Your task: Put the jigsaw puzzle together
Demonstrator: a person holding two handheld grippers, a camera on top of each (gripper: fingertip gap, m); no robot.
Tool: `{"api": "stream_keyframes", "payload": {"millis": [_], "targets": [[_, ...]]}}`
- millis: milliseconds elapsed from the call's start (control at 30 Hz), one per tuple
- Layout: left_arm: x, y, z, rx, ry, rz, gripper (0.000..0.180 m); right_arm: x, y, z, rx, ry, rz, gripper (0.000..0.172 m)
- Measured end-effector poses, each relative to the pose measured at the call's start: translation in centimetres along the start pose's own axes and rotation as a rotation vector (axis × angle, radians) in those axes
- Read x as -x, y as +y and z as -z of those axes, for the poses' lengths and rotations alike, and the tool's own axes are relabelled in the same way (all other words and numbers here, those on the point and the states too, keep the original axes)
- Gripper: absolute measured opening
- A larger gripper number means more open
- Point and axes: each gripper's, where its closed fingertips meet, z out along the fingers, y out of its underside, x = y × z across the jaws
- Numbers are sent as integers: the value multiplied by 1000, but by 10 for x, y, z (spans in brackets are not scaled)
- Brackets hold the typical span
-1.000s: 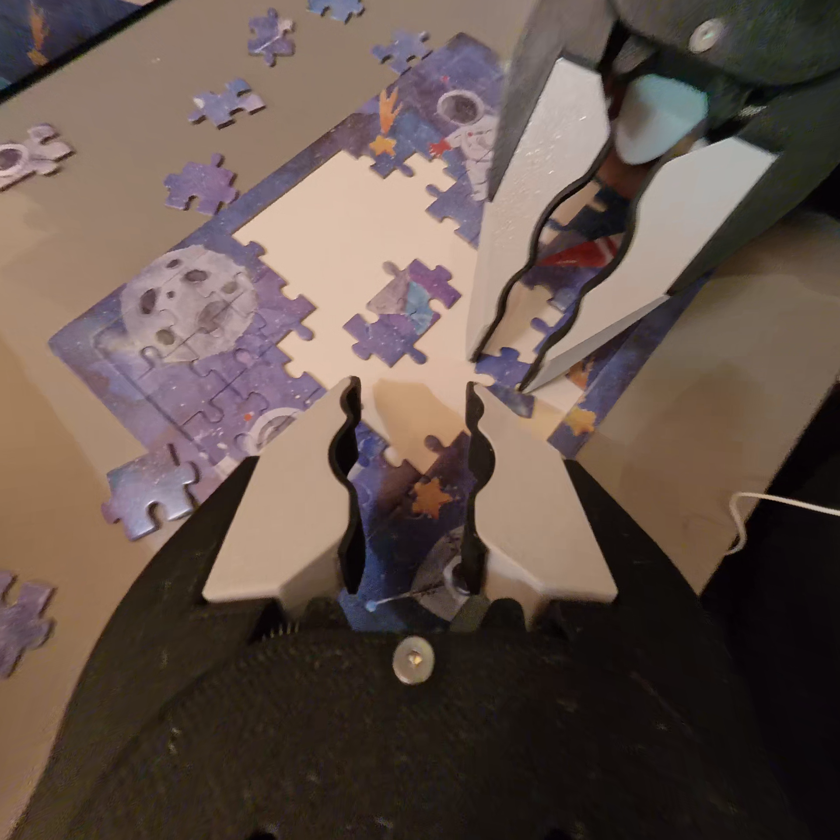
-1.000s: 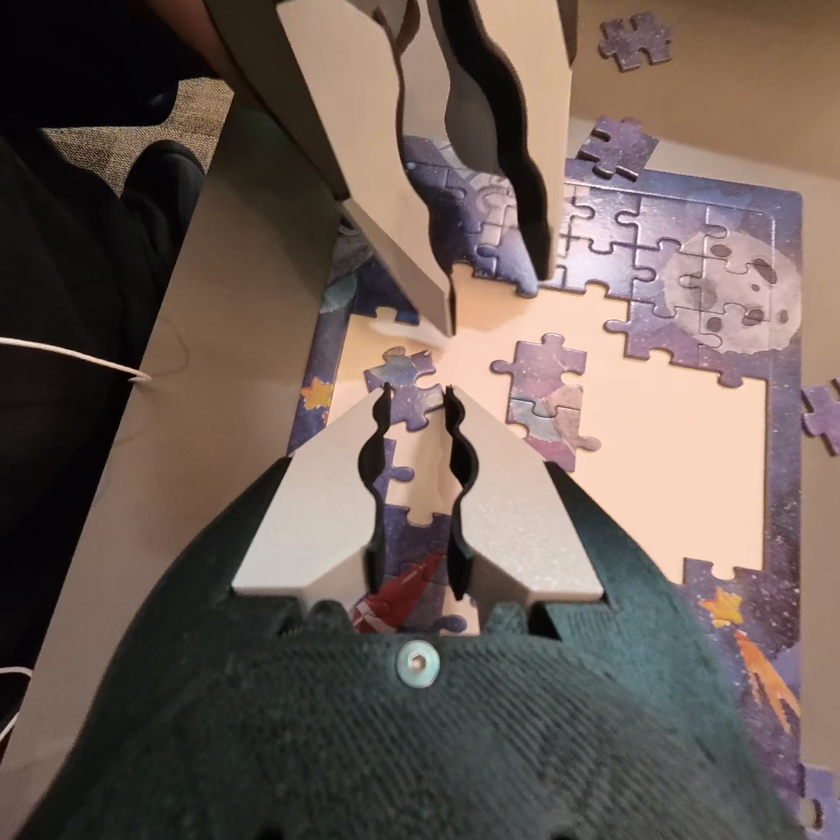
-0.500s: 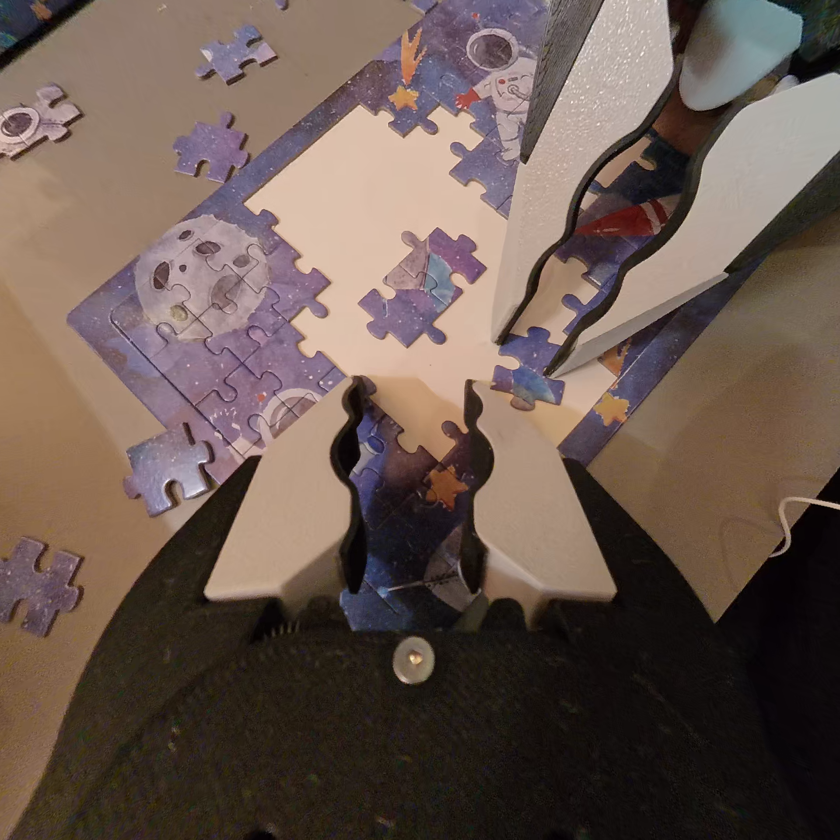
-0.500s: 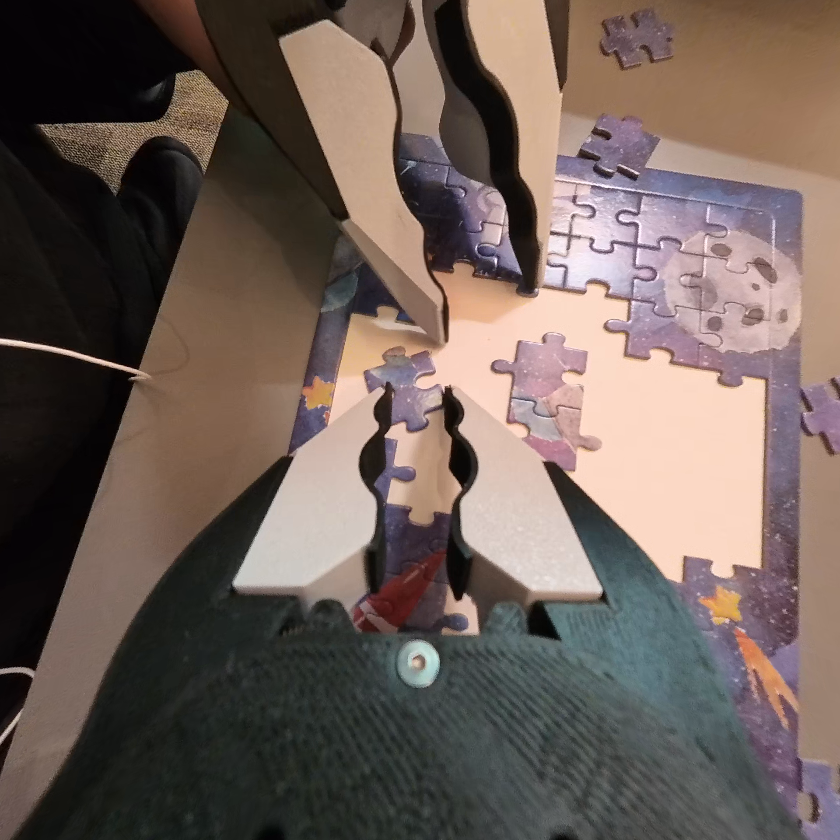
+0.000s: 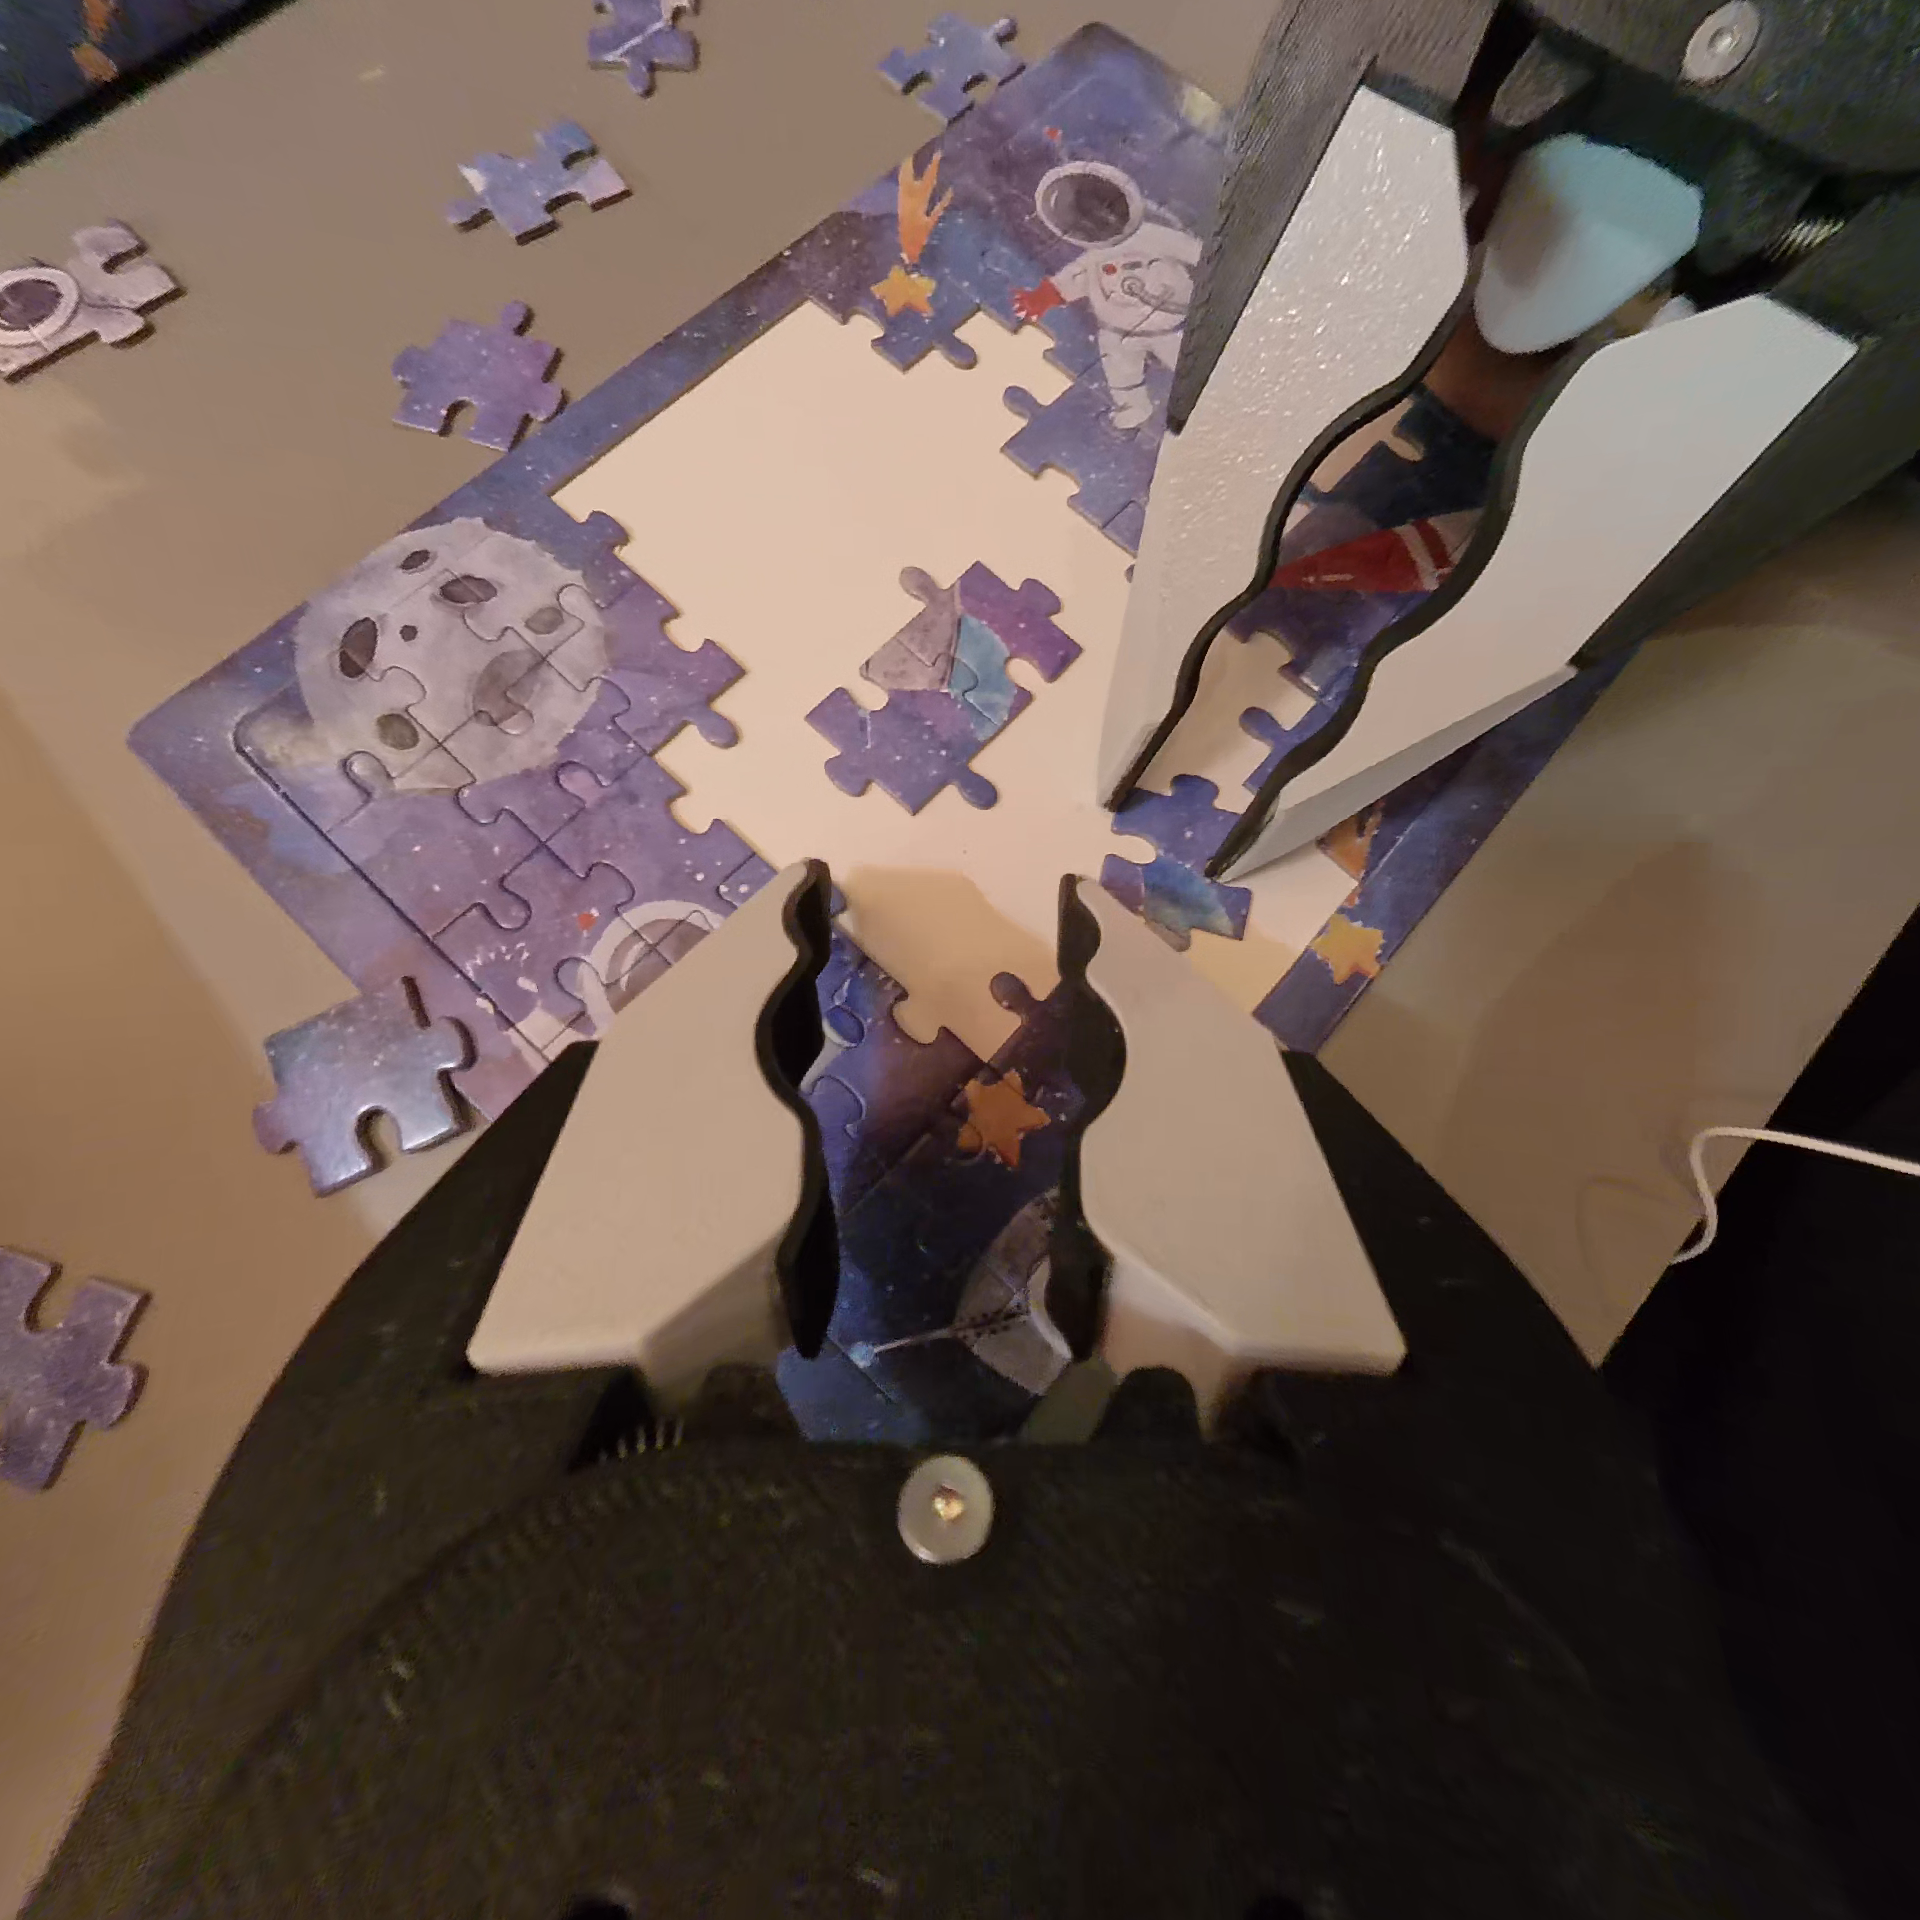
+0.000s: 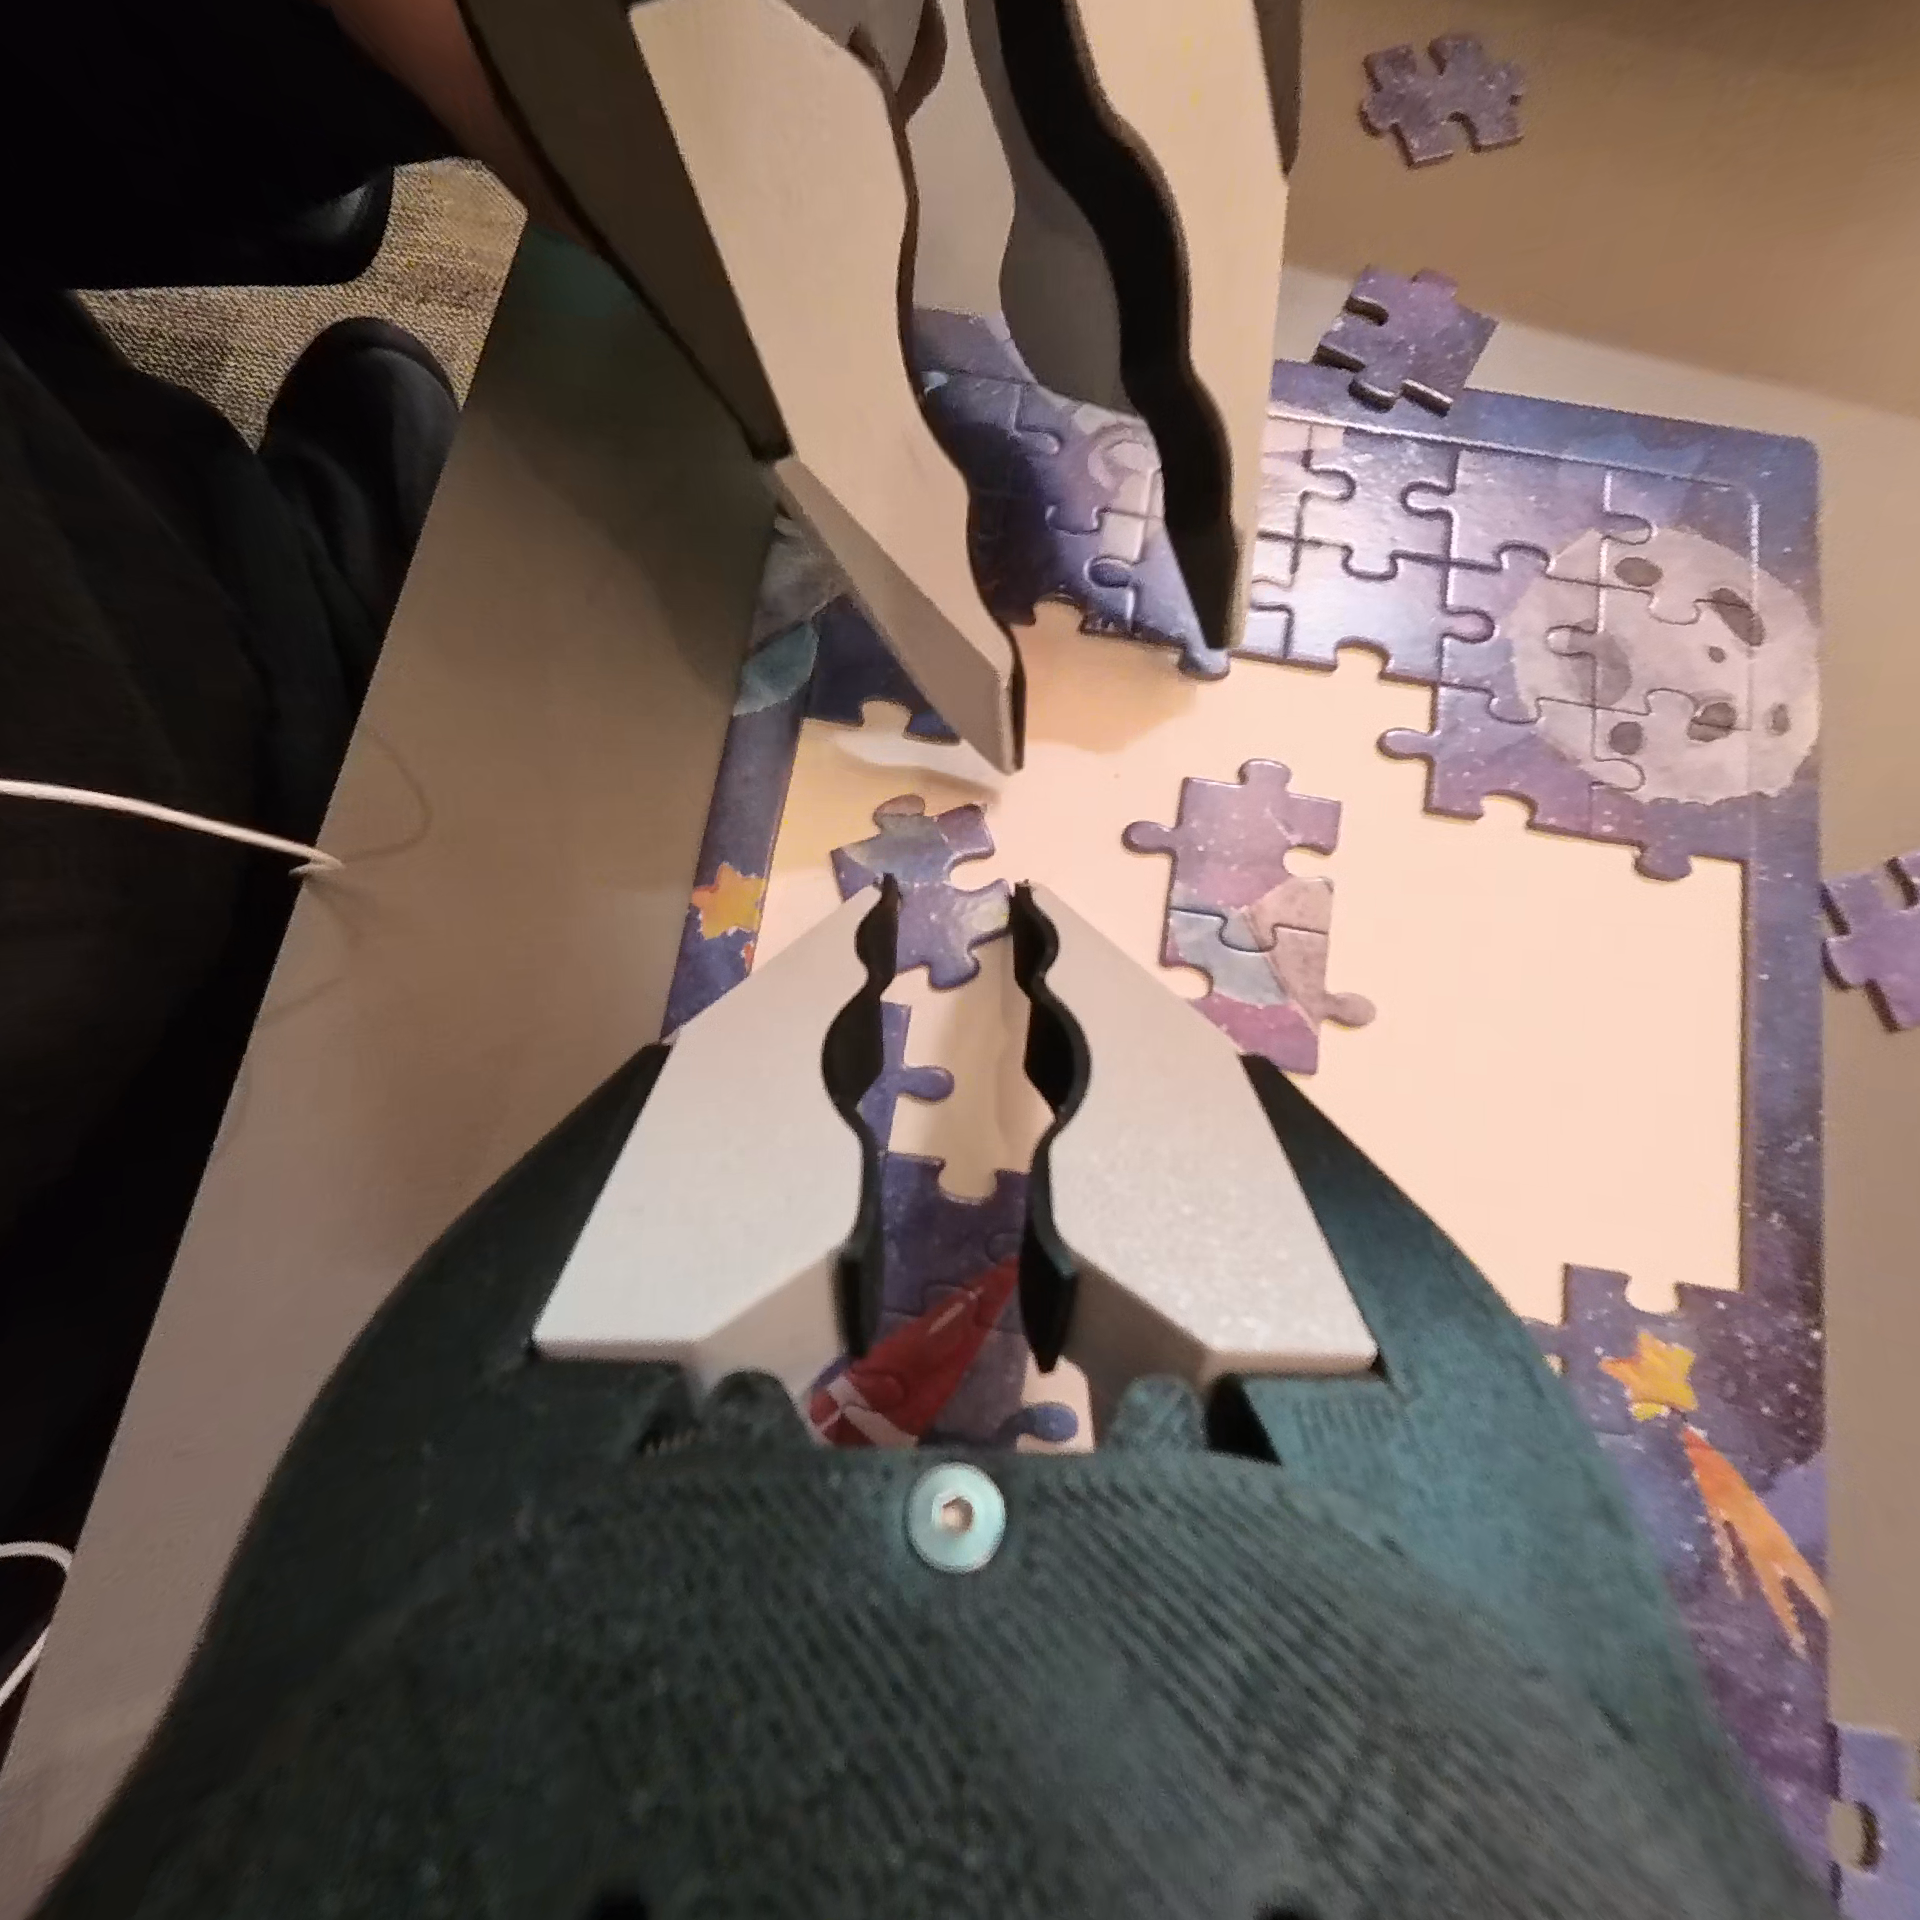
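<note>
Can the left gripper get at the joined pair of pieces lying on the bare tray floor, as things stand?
Probably yes. The left gripper is open and holds nothing, and only bare tray floor lies between it and the joined pair. The right gripper stands off to the side.

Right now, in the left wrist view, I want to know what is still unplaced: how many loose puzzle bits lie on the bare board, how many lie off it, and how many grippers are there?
Single piece on the bare board: 1
Joined pair on the bare board: 1
Loose pieces on the table or over the frame's edge: 7
Grippers: 2
Total: 11
</note>
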Motion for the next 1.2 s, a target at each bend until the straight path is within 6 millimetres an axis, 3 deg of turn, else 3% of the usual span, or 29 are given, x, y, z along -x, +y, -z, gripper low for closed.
{"api": "stream_keyframes", "payload": {"millis": [200, 533, 933, 1200], "targets": [[-23, 1, 0, 7, 157, 17, 30, 0, 0, 0, -8, 3, -6, 20], [-35, 4, -6, 42, 202, 23, 0, 0, 0, 0, -11, 6, -2, 20], [-22, -2, 0, -1, 178, 83, 0, -6, -1, 3, -23, 53, 16, 20], [-27, 4, -8, 40, 160, 39, 8, -8, -4, 8, -43, 78, 18, 18]]}}
